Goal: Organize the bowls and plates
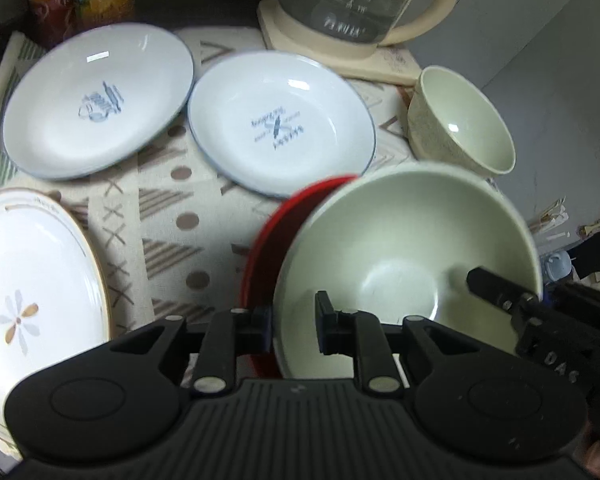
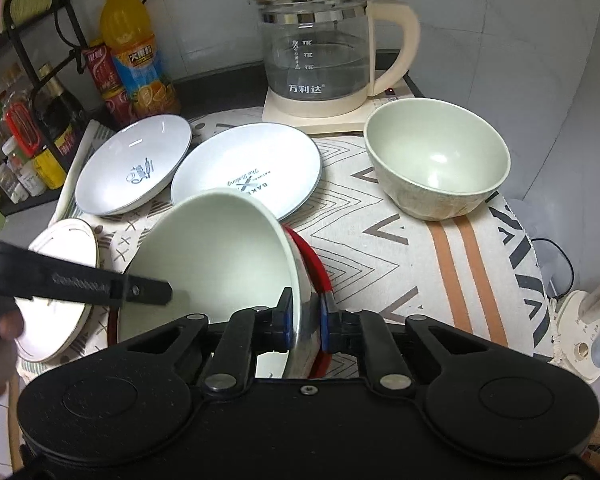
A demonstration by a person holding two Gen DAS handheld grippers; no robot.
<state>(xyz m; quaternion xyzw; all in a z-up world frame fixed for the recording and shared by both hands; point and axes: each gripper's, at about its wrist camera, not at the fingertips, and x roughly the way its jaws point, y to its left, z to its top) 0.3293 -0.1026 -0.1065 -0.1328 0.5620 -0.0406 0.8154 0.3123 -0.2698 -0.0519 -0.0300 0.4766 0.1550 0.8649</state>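
Bowls first: the large pale green bowl [image 2: 220, 256] is tilted up on edge right at your grippers, its hollow facing your left side, and your right gripper [image 2: 306, 320] is clamped tight on its near rim, one pad inside and one on the steel-grey outer wall. Your left gripper [image 1: 294, 324] sits at the opposite rim with its jaws nearly closed; one pad is inside the bowl and the other outside, but whether they actually press on the rim you cannot tell from the left wrist view. Directly beneath the tilted bowl lies a red plate [image 2: 320, 276], touching or nearly touching it, empty as far as shows. Beside it on your left, a white plate with a gold rim and flower print [image 1: 32, 280] rests on the patterned cloth over the table [image 2: 420, 248]. Further back, two white plates with blue rims and blue prints [image 1: 96, 100] [image 1: 280, 124] lie side by side, both empty. To the right at the far edge stands a smaller pale green bowl [image 2: 436, 160], upright and empty; judged from here, it is the likely nesting partner, lying ahead and to the right of your right gripper. Behind everything stands a glass kettle on a cream base [image 2: 316, 48].
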